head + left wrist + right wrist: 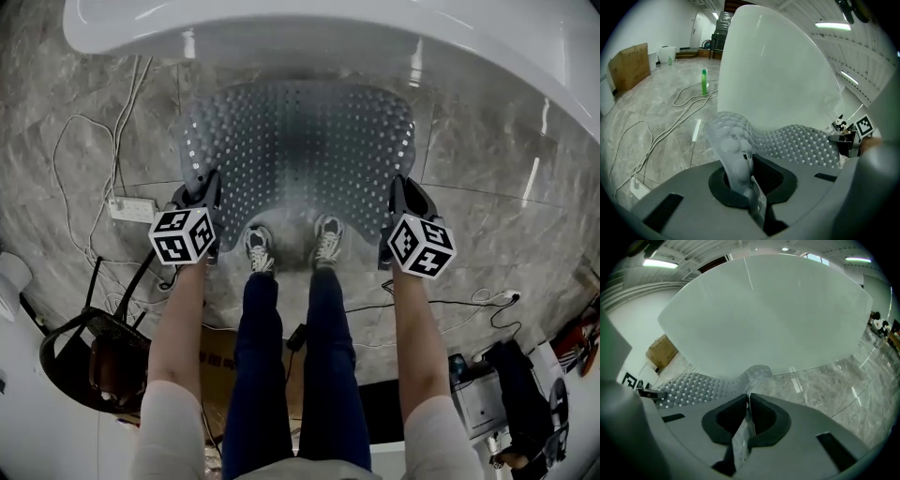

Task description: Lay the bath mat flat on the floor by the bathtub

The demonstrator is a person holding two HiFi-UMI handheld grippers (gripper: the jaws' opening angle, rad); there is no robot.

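Looking steeply down, I am seeing my own legs in dark trousers and a pair of pale shoes [259, 249] standing on the grey marbled floor [478, 155], with both arms reaching forward on either side of them. Each arm is ending in a marker cube [181, 234], and just past the cubes the tongs are pointing down and away from me. The left tongs [206, 187] are pinching the near left corner of the bath mat [300, 145], their jaws pressed together on a bunched fold of the knobbly grey sheet. The right tongs [401, 192] are doing the same at the near right corner, with a thin edge of the mat running up between the closed jaws. The mat is stretching between the two tongs in front of my shoes, translucent and dotted with rows of pale studs, and it is bowing and rippling rather than lying flat. Its far edge is reaching toward the white bathtub [281, 23], whose curved side is filling the upper part of every view; whether that edge is touching the floor I cannot tell. Off to the left, white cables [84, 155] are looping over the floor near a power strip [131, 208], and farther back a green bottle [704, 82] and a cardboard box [629, 65] are standing.
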